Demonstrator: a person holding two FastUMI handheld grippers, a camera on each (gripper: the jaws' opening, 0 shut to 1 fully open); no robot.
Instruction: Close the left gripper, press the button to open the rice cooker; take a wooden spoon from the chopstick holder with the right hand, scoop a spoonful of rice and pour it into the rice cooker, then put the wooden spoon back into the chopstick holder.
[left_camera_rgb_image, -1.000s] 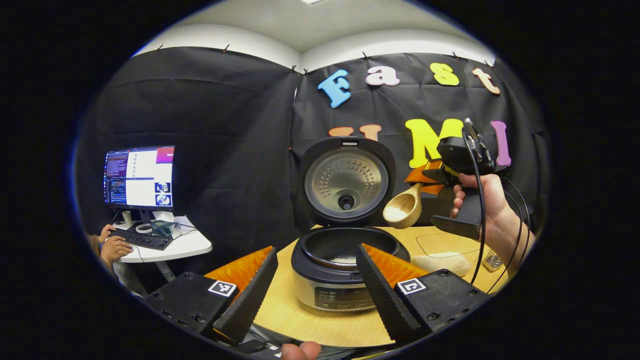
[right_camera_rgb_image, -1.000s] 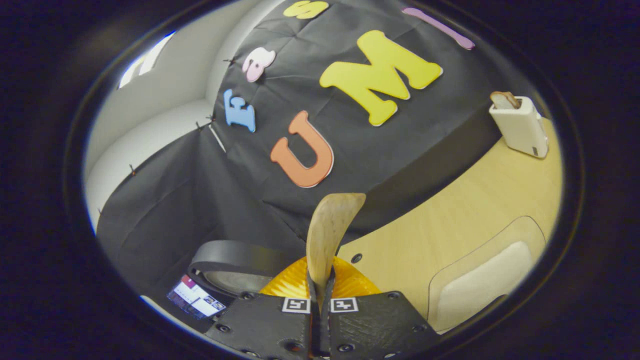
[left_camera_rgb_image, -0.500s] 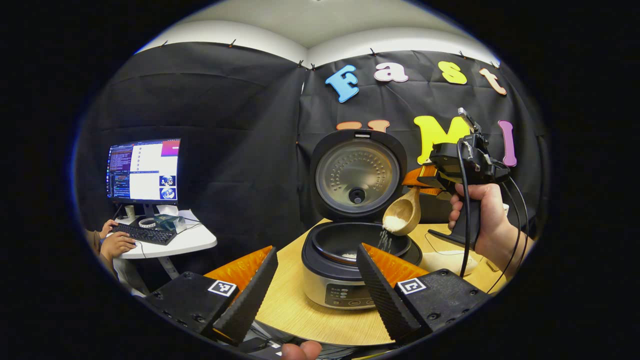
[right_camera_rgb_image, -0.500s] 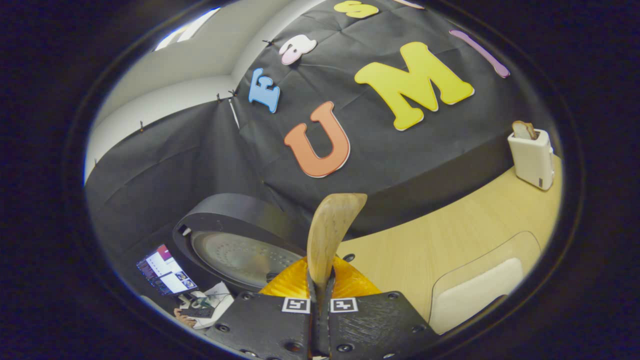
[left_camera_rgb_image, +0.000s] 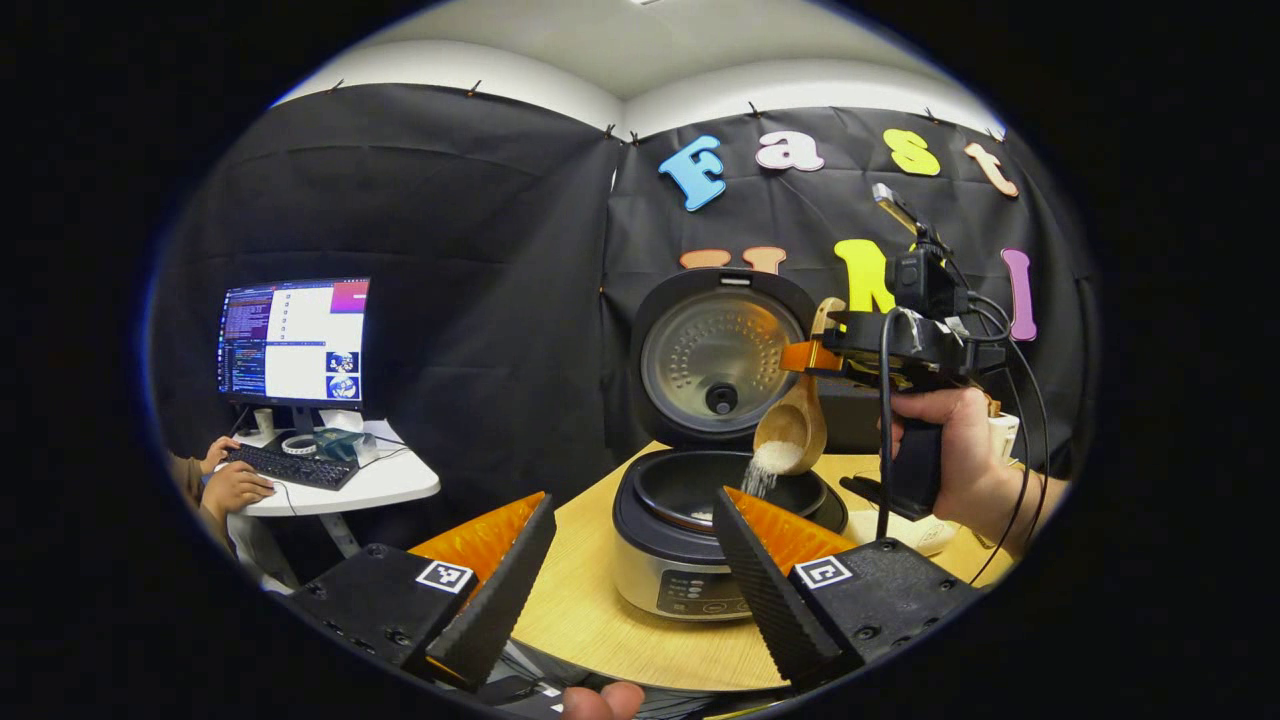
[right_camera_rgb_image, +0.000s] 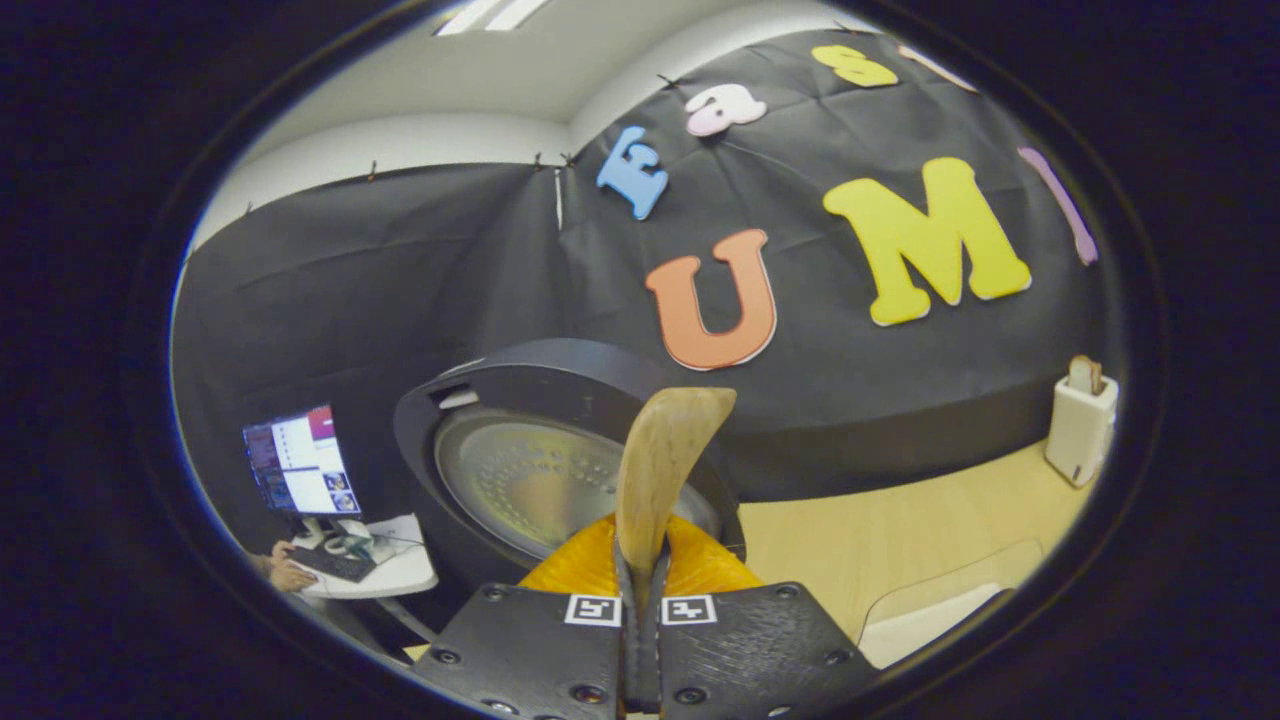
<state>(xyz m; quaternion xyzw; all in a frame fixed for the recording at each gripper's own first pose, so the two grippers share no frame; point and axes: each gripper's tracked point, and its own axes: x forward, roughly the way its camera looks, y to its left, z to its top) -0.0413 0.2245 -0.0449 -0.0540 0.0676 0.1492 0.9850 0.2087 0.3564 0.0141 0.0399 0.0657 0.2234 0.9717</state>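
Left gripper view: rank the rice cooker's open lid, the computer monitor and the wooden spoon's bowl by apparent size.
1. Round black rice cooker lid
2. Lit computer monitor, farther off, so unsure
3. Wooden spoon bowl

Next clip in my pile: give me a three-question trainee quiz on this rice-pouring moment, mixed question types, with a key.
1. True or false: the rice cooker's lid stands open.
2. Multiple choice: what is the right hand-held gripper shut on? A) a metal ladle B) the wooden spoon C) a bowl
3. Short answer: where is the rice going as it leaves the spoon?

Key:
1. True; the lid stands upright behind the pot.
2. B; in the right gripper view the handle sits pinched between both fingers.
3. It falls from the tilted spoon bowl into the cooker's inner pot, while the left hand-held gripper waits open in front of the cooker.
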